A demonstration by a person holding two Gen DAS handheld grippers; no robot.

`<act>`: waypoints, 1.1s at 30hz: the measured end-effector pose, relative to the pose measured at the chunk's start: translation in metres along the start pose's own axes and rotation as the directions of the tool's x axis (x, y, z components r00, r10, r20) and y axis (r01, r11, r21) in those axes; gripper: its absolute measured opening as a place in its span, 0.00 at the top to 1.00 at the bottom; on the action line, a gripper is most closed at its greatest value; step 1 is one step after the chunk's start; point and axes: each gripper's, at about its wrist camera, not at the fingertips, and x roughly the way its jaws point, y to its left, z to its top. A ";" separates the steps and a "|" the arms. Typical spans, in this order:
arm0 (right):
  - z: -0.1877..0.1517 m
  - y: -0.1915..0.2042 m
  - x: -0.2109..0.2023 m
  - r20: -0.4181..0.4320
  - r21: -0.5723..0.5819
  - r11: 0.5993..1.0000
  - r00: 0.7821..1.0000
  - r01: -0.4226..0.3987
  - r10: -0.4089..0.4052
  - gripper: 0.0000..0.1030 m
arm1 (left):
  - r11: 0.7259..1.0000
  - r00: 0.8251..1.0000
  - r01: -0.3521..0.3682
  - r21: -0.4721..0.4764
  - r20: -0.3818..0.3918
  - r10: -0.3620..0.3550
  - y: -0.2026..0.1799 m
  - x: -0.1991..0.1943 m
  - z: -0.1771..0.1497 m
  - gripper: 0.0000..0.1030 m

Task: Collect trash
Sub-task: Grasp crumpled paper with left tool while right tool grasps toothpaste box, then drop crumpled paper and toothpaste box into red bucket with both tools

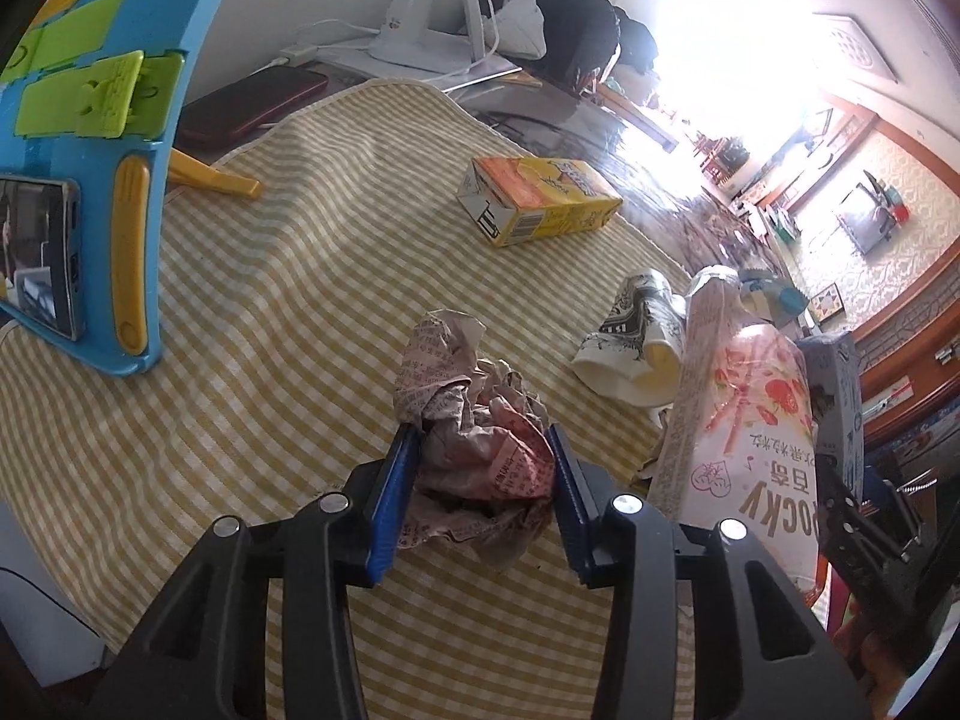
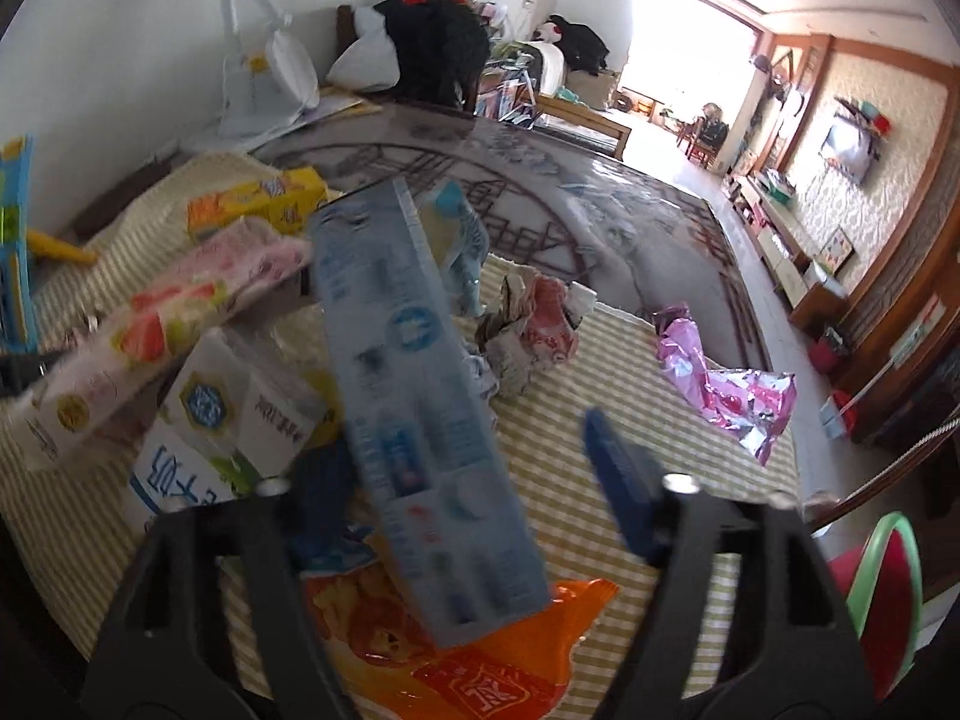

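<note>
My left gripper [image 1: 480,468] is shut on a crumpled wad of printed paper [image 1: 474,420] that lies on the yellow checked cloth [image 1: 270,300]; both blue pads press its sides. In the right wrist view, my right gripper [image 2: 468,468] stands open around a long pale-blue box [image 2: 414,396], which lies tilted over an orange snack bag [image 2: 480,654]. A gap shows between the box and the right fingertip [image 2: 618,468]. The picture is blurred there. That gripper [image 1: 852,504] and the blue box [image 1: 834,384] also show at the right edge of the left wrist view.
On the cloth lie a yellow juice carton [image 1: 540,201], a crushed paper cup [image 1: 630,342], a pink biscuit box [image 1: 750,420], a white milk carton [image 2: 222,420], another paper wad [image 2: 528,330] and a pink foil wrapper [image 2: 726,384]. A blue toy board [image 1: 90,120] stands at the left.
</note>
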 end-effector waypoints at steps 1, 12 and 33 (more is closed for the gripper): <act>-0.001 0.001 -0.002 0.007 -0.010 1.000 1.000 0.013 -0.013 0.62 | 1.000 1.000 0.001 -0.002 0.007 -0.001 0.000 -0.002 -0.001 0.60; -0.002 -0.042 -0.051 0.182 0.160 0.987 0.983 0.008 -0.038 0.64 | 0.997 0.973 -0.049 0.058 0.230 0.034 -0.009 -0.053 -0.001 0.60; -0.171 -0.285 -0.119 -0.077 0.704 0.642 0.931 0.304 -0.356 0.64 | 0.851 0.922 0.257 0.458 0.148 -0.358 -0.232 -0.089 -0.101 0.60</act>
